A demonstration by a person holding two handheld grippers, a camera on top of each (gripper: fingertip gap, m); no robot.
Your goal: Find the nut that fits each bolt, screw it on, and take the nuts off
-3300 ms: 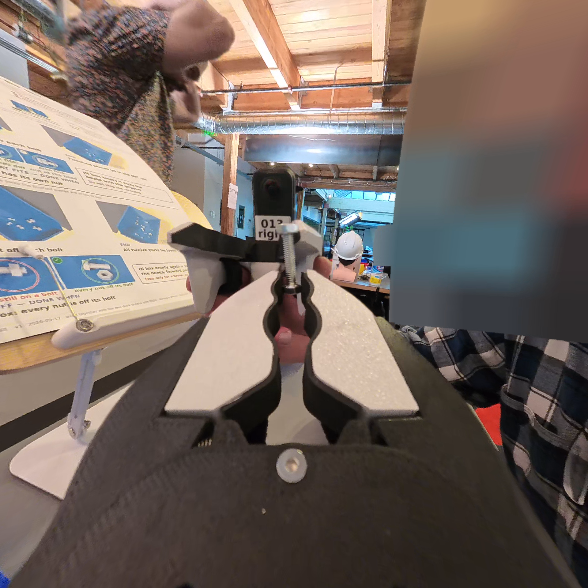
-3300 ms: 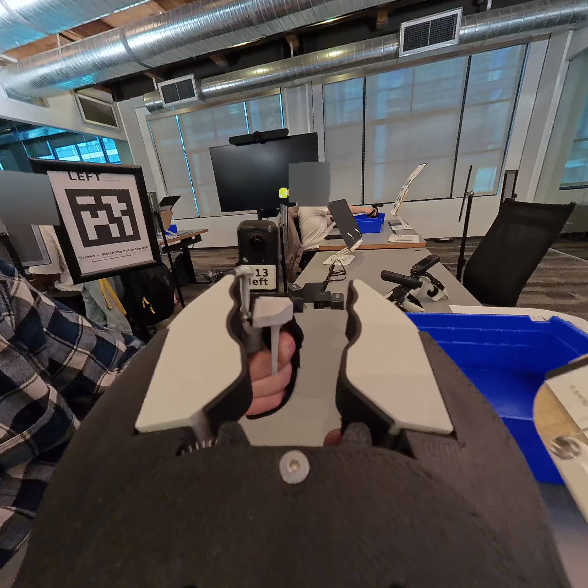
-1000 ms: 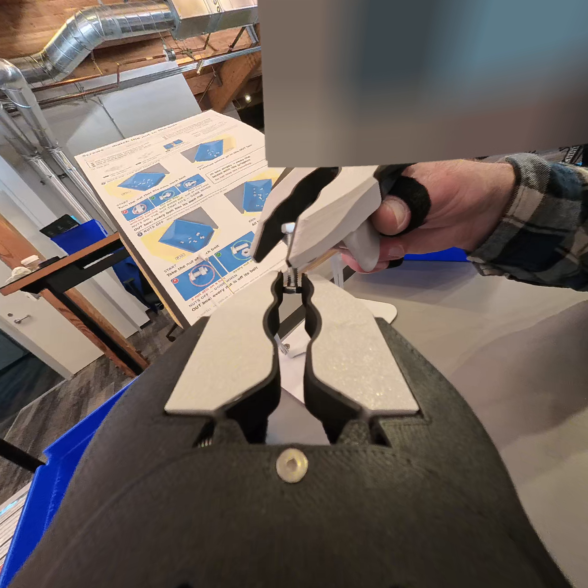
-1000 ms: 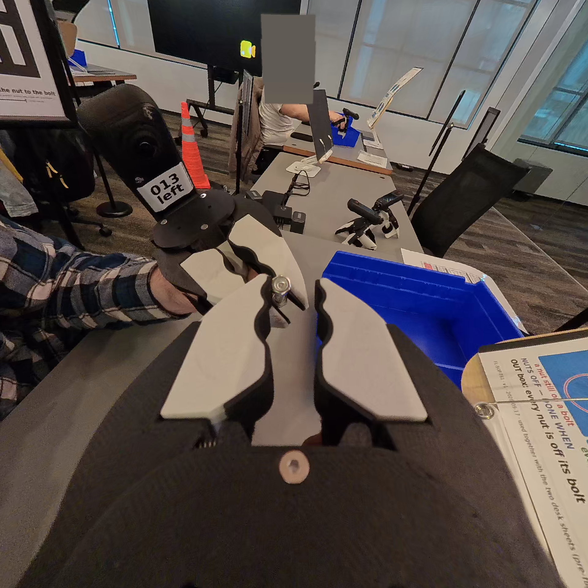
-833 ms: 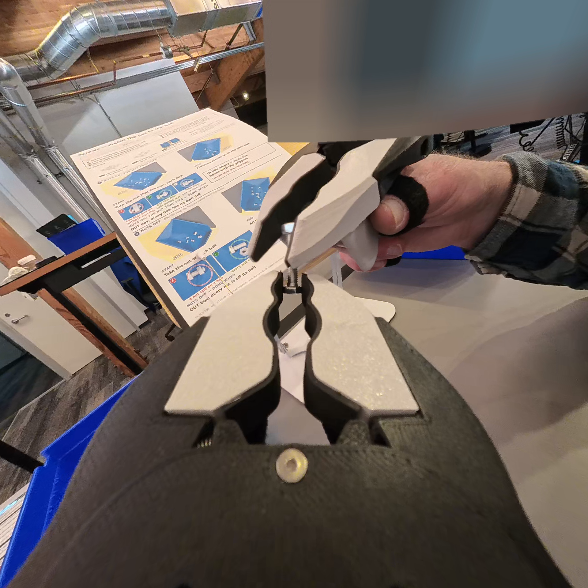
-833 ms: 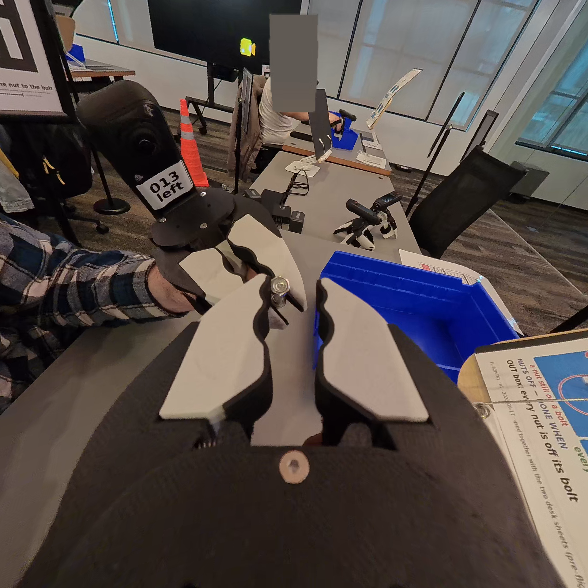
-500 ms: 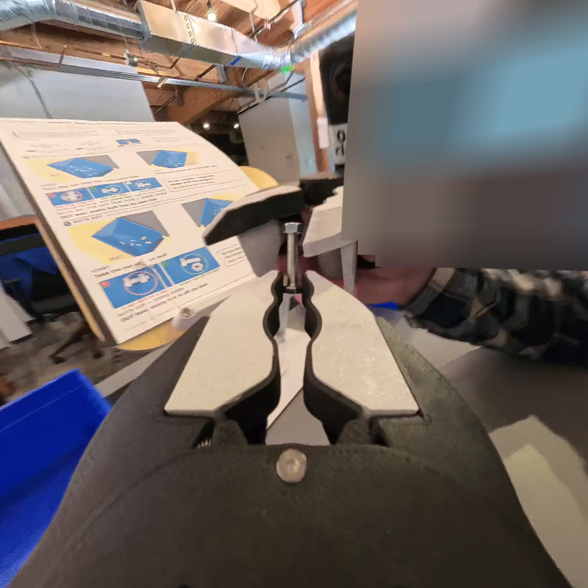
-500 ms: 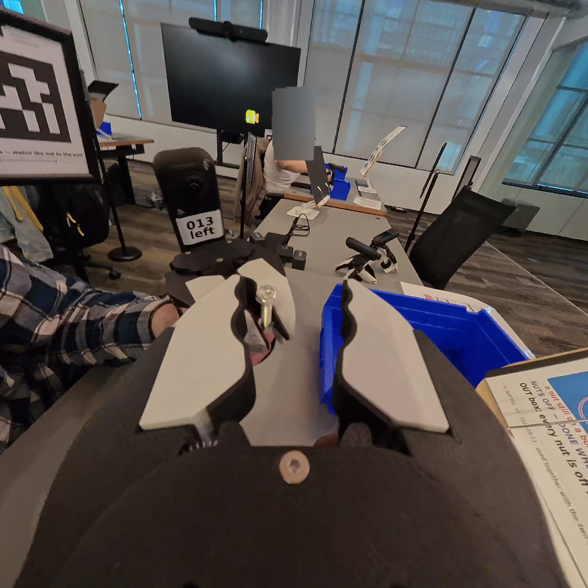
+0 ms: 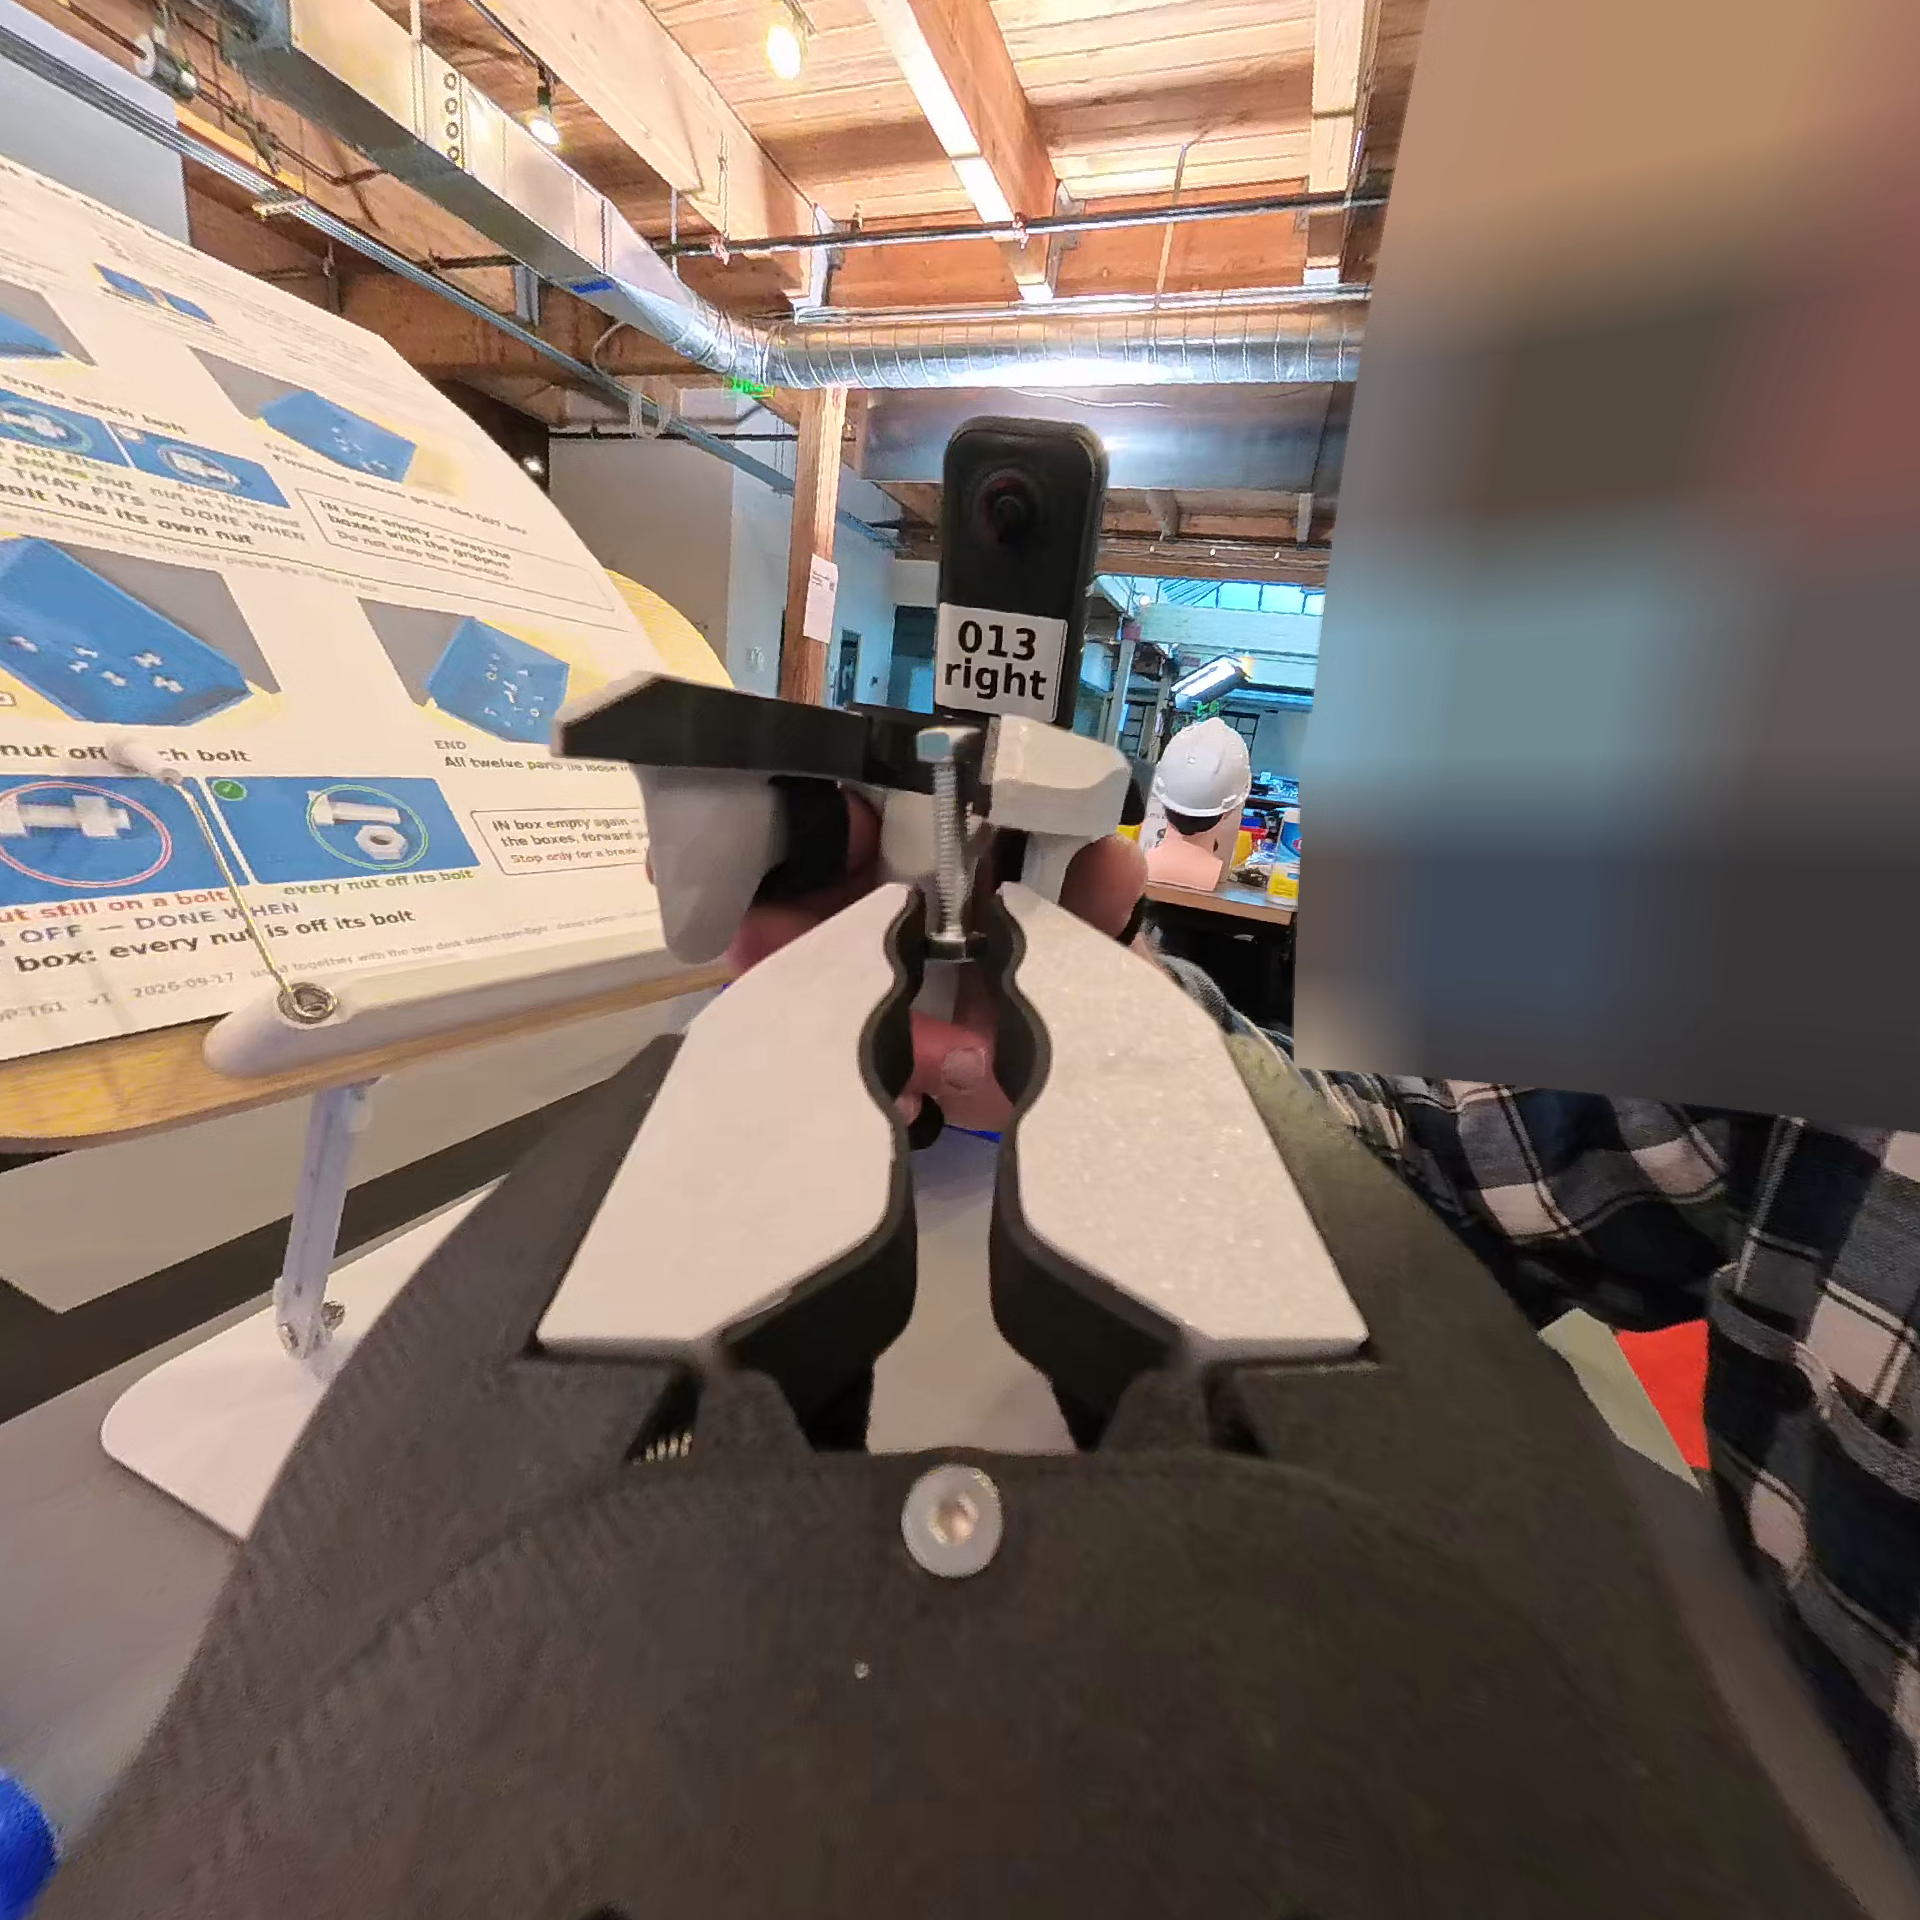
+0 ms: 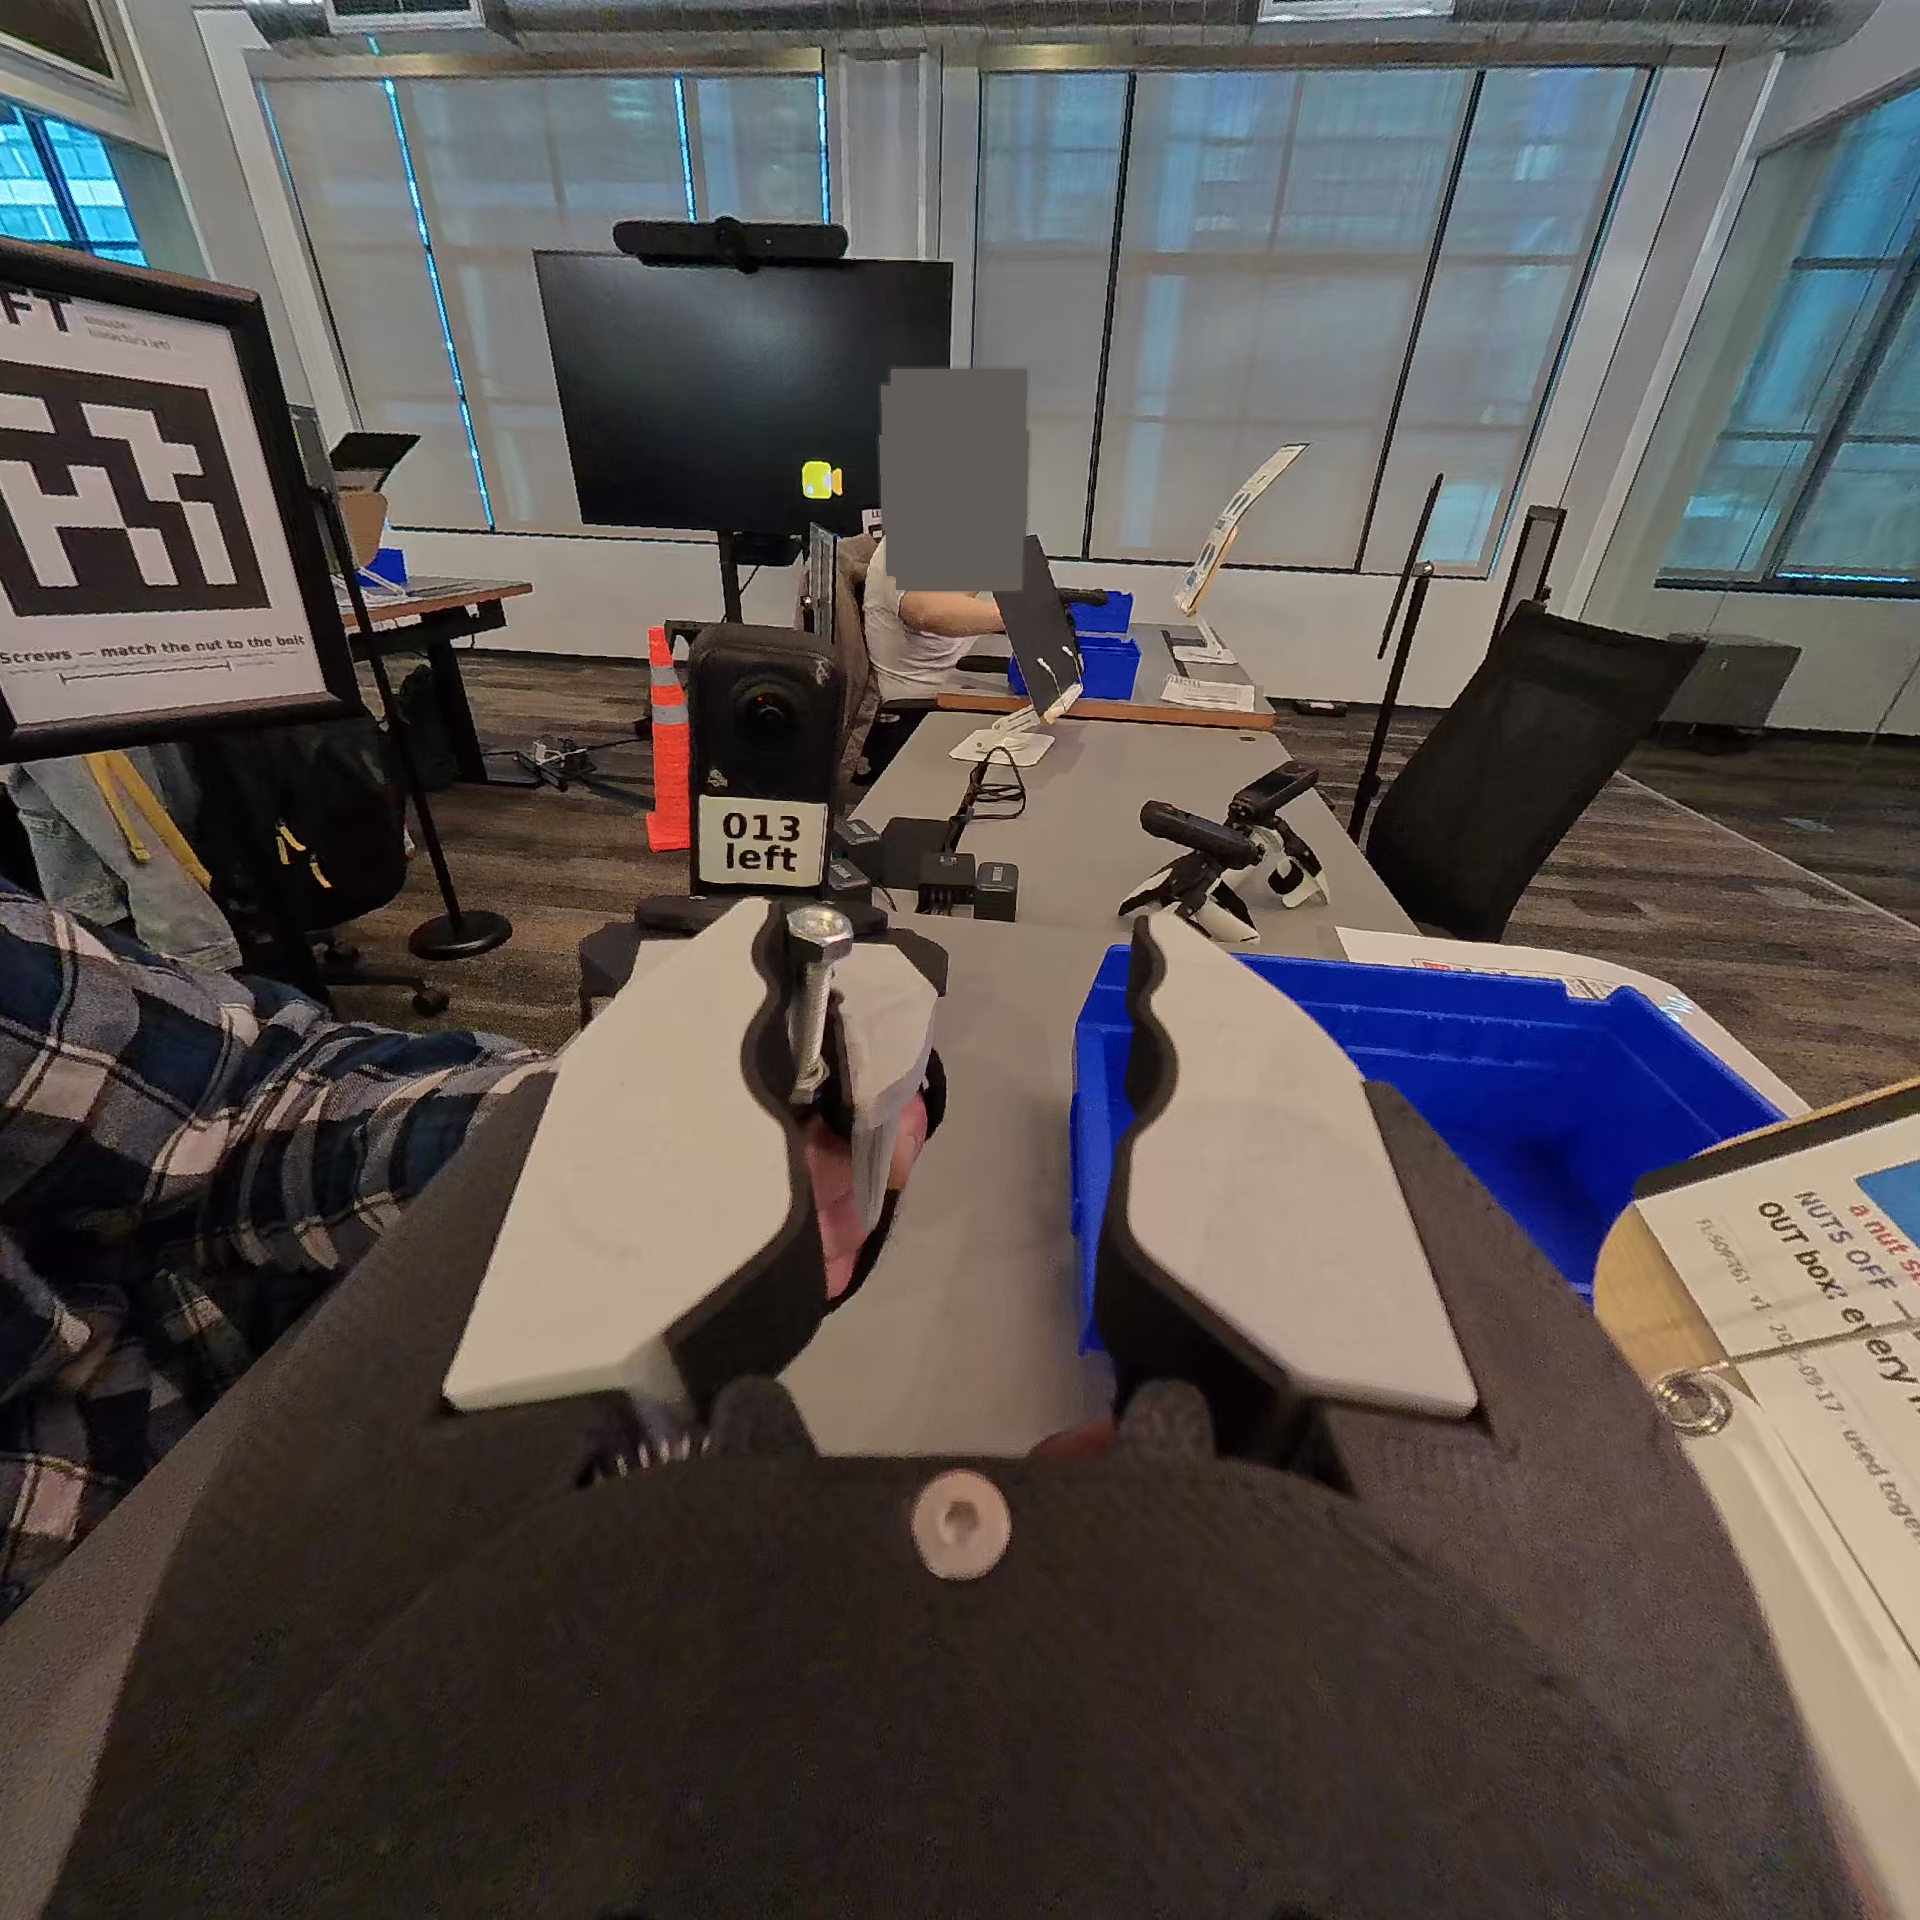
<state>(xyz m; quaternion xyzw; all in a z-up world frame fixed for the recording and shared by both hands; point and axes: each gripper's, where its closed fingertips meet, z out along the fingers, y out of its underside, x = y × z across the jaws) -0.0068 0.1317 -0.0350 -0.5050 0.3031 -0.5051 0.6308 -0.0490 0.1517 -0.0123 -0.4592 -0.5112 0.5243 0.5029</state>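
So right now the left gripper (image 9: 951, 940) is pinched on the bottom end of a silver bolt (image 9: 951, 831), which stands upright out of its fingertips with the hex head on top. There's what looks like a nut (image 9: 948, 948) right at the pinch point, down at the far end of the thread, though it's small and I wouldn't swear to it. The right gripper (image 10: 961, 956) has its jaws spread wide with nothing between the pads; the bolt sits just beside its left finger (image 10: 665, 1091), and I can't tell if that finger touches it. Off past its right finger there's a blue bin (image 10: 1455, 1049), and no parts show in the bit of it in view. Progress-wise I'd guess we're mid-way on this one bolt: nut seems to be on the thread, and the open gripper looks ready to grab the head for another turn. How many other bolts are done, no clue from here.
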